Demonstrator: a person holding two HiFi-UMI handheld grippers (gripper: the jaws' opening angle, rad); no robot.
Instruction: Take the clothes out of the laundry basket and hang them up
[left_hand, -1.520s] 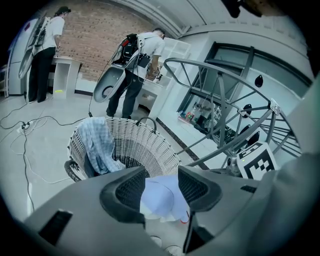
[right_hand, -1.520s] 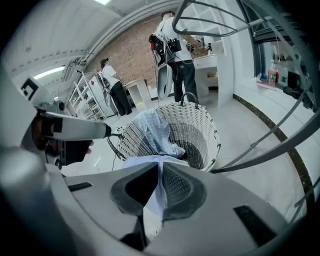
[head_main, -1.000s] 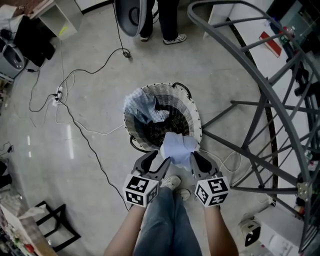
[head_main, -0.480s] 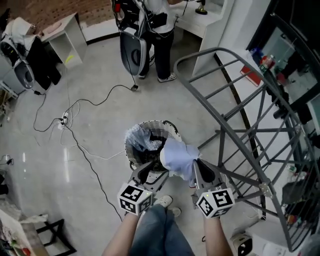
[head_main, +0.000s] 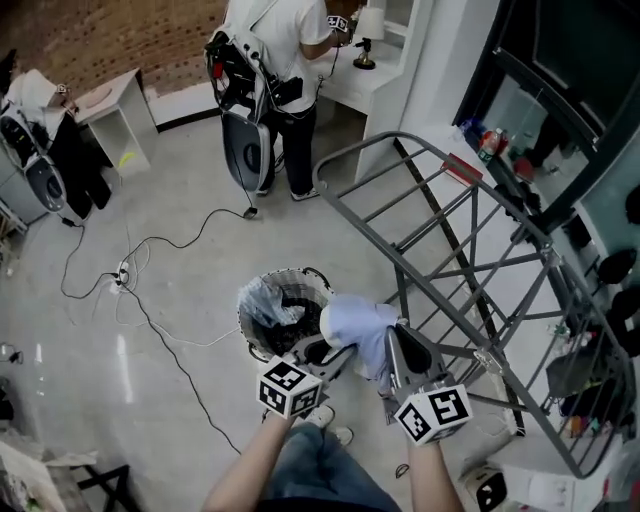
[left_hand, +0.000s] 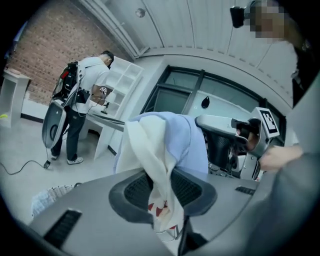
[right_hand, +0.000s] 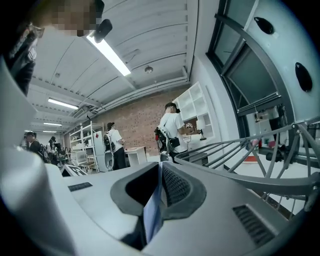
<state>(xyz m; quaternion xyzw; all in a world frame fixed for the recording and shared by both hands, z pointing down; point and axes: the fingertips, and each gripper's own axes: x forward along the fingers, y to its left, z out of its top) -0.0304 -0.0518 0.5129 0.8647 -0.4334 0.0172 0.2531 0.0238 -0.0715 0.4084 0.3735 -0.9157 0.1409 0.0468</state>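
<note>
The grey drying rack (head_main: 486, 358) is standing open, the laundry basket (head_main: 243, 322) sitting left of its foot. The pale blue garment (head_main: 358, 325) is hanging bunched left of the rack, spanning crosswise between the right tongs (head_main: 397, 345), nearer the rack and pinching its edge, and the left tongs (head_main: 325, 352), whose jaws have just been closing on a white fold; its red print (left_hand: 159, 212) is showing nothing legible.

Pale blue garment (head_main: 358, 325) bunched, held up near wicker basket (head_main: 290, 272) w/ more clothes (head_main: 262, 303).
</note>
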